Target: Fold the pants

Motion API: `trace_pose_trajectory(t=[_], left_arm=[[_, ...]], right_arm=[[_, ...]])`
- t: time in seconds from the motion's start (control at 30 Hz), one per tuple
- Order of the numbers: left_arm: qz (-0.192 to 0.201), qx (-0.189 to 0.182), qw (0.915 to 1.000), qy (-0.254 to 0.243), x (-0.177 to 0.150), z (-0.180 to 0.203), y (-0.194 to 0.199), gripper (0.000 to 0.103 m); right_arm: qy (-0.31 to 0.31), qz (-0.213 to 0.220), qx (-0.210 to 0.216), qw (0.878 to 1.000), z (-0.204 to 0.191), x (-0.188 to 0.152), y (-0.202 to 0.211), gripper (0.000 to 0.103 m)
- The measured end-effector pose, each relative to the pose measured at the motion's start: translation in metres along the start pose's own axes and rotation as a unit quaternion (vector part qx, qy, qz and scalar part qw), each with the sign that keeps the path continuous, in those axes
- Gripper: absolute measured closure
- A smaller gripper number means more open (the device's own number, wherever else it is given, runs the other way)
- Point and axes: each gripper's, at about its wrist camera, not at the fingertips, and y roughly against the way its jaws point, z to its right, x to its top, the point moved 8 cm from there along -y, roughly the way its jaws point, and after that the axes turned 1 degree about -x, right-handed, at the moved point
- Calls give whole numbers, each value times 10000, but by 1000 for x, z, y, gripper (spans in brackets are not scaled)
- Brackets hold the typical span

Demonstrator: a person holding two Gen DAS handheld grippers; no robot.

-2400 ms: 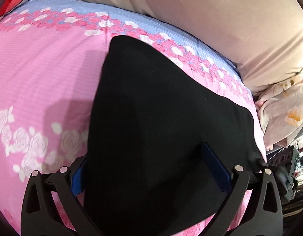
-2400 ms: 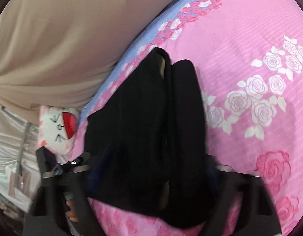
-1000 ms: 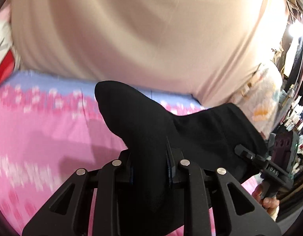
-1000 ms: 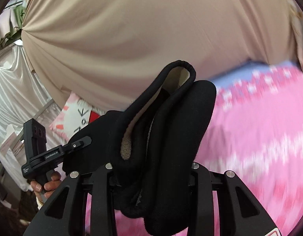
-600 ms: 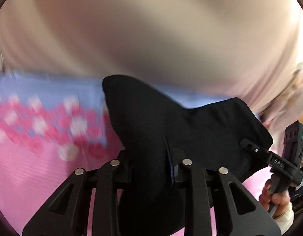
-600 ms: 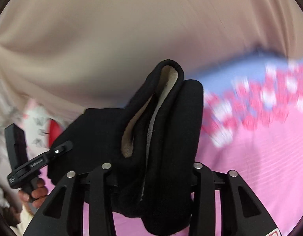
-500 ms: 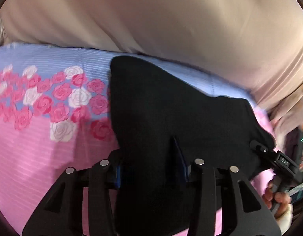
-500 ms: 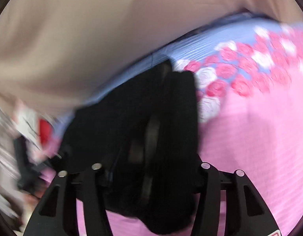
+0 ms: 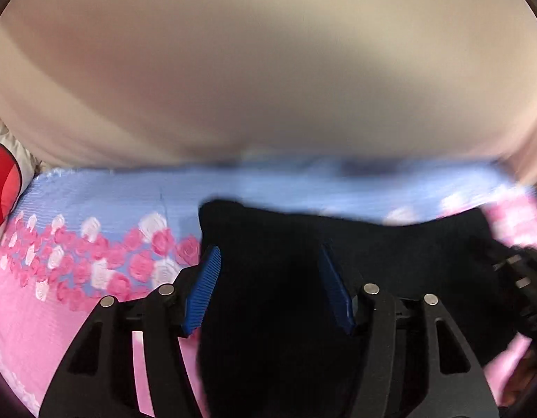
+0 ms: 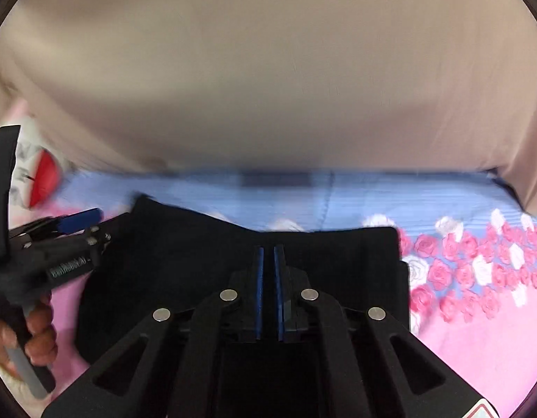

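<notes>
Far left, red-and-white pillow [image 9: 4,181]; behind, beige curtain [image 9: 268,69]. Across the rose-print bed [image 9: 77,264], black folded pants [image 9: 279,271] lying flat. Left gripper [image 9: 268,291] spread wide over the fabric; right gripper [image 10: 268,292] nearly closed, pinching nothing visible.

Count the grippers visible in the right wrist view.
2. The right gripper is bottom centre, its pads almost touching, over the black pants; the left gripper is at the left edge, held in a hand. None looks hidden.
</notes>
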Motion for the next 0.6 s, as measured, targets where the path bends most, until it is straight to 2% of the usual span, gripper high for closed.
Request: trace_pose_trajectory(t=[0.03, 0.1, 0.13, 0.17, 0.23, 0.3, 0.37, 0.4, 0.47, 0.53, 0.6], left_arm=[[-59, 202, 9998, 12, -3, -6, -16, 41], [-47, 178, 9996, 236, -3, -20, -30, 27], [-129, 54, 9993, 348, -3, -24, -32, 27], [-158, -20, 9989, 439, -2, -27, -32, 28], [20, 23, 9991, 412, 0, -32, -15, 32], [346, 42, 9989, 315, 2, -32, 11, 31], [588, 77, 9979, 250, 1, -28, 31, 30], [653, 153, 9977, 126, -1, -22, 37, 29], [710, 444, 9965, -73, -8, -19, 46, 29], [874, 607, 9939, -286, -18, -17, 64, 28], [963, 672, 9924, -359, -25, -15, 80, 19]], right_arm=[[-292, 12, 184, 9994, 20, -4, -16, 103], [-1077, -85, 573, 9925, 44, -5, -16, 103], [-1233, -136, 673, 9900, 47, -5, -12, 103], [-1278, -57, 526, 9904, 48, -4, 0, 103], [-881, 270, 601, 9939, 27, 1, 28, 103], [-519, 362, 655, 9958, 6, -1, 44, 103], [-80, 156, 197, 9997, 3, -15, 31, 103], [-23, -26, -144, 9999, 13, -24, 16, 103], [-427, 94, -43, 9990, 24, -32, 28, 103], [-562, 329, 80, 9978, 23, -36, 63, 101], [-385, 429, 90, 9983, 15, -48, 84, 99]])
